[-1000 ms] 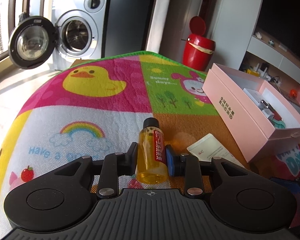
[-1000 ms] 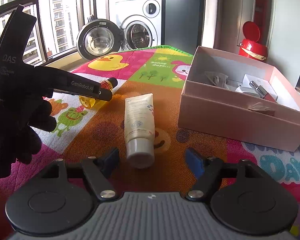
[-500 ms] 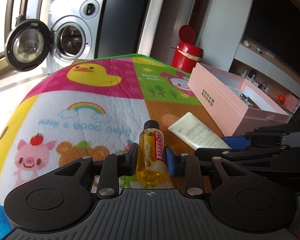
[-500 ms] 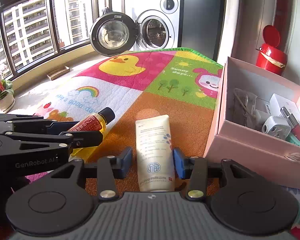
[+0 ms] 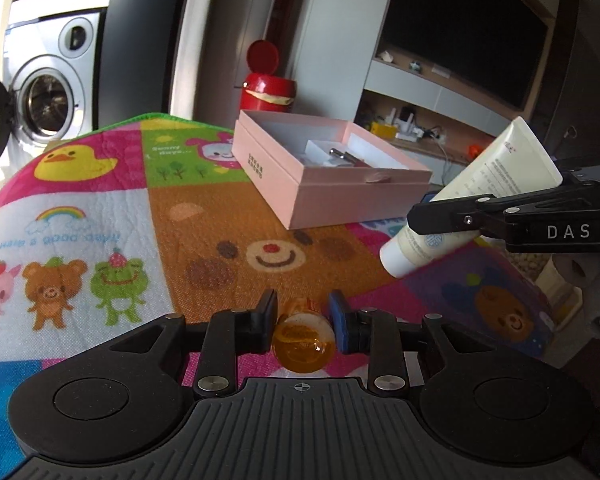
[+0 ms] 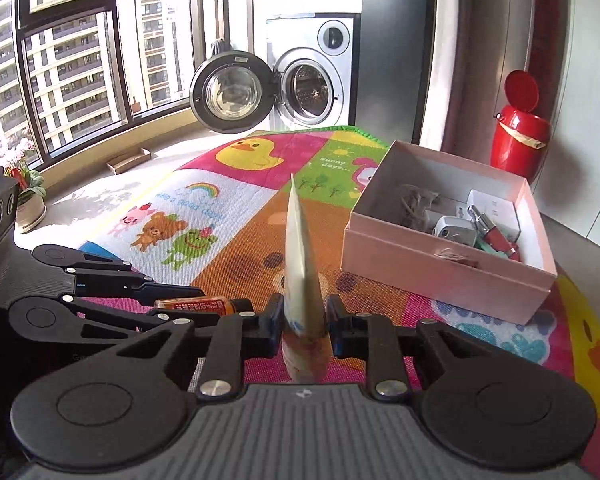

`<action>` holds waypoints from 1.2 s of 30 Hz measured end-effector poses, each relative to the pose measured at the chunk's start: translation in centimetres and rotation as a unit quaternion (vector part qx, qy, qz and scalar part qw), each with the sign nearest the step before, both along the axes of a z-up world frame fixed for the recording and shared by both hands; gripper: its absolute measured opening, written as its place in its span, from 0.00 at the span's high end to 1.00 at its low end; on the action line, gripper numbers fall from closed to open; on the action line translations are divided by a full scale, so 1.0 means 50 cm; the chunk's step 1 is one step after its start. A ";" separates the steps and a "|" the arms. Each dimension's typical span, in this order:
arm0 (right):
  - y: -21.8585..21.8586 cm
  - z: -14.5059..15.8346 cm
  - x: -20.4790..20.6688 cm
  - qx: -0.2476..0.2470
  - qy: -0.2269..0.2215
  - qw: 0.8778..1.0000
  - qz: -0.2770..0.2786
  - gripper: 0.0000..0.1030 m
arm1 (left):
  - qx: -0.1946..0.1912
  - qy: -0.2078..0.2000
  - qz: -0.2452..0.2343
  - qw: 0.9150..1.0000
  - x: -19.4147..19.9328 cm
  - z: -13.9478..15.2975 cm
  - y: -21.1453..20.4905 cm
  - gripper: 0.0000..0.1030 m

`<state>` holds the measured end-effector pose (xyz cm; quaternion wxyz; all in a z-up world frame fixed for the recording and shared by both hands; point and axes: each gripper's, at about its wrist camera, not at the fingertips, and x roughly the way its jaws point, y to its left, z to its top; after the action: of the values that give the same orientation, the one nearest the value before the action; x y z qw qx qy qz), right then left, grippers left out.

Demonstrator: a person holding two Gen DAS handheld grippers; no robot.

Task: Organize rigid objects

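My left gripper (image 5: 302, 322) is shut on a small amber oil bottle (image 5: 303, 341) and holds it above the play mat; the bottle also shows in the right wrist view (image 6: 204, 306). My right gripper (image 6: 303, 320) is shut on a cream tube (image 6: 302, 276), held up off the mat with its crimped end pointing up. The tube also shows in the left wrist view (image 5: 472, 196), cap end down. The open pink box (image 6: 440, 276) sits on the mat ahead and to the right, with several small items inside; it also shows in the left wrist view (image 5: 340, 196).
A colourful cartoon play mat (image 5: 100, 216) covers the surface. A red bin (image 6: 520, 140) stands beyond the box. A washing machine with its door open (image 6: 308, 76) stands at the back. A potted plant (image 6: 26, 196) stands by the window at the left.
Both grippers have lifted off the mat with their objects. The right gripper has shut on the tube and tilted it upright. The left bottle now points away, its base toward the camera.
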<state>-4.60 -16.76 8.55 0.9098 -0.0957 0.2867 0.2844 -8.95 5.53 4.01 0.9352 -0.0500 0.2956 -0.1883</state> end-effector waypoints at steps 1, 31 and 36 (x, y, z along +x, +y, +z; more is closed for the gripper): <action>-0.017 0.021 -0.011 0.003 -0.017 1.000 -0.008 0.83 | -0.002 -0.015 -0.008 1.000 0.001 0.019 -0.012 0.69; -0.108 -0.112 -0.005 -0.015 0.102 0.993 -0.051 0.52 | 0.166 0.095 -0.150 0.970 -0.084 0.002 -0.075 0.72; -0.089 -0.153 -0.004 -0.053 0.106 0.991 -0.064 0.52 | 0.169 0.126 -0.130 0.969 -0.068 -0.022 -0.073 0.66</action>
<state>-4.82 -21.21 0.92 0.8842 -0.0942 0.4020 0.2184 -12.35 1.91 2.89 0.8526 0.1246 0.4426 -0.2482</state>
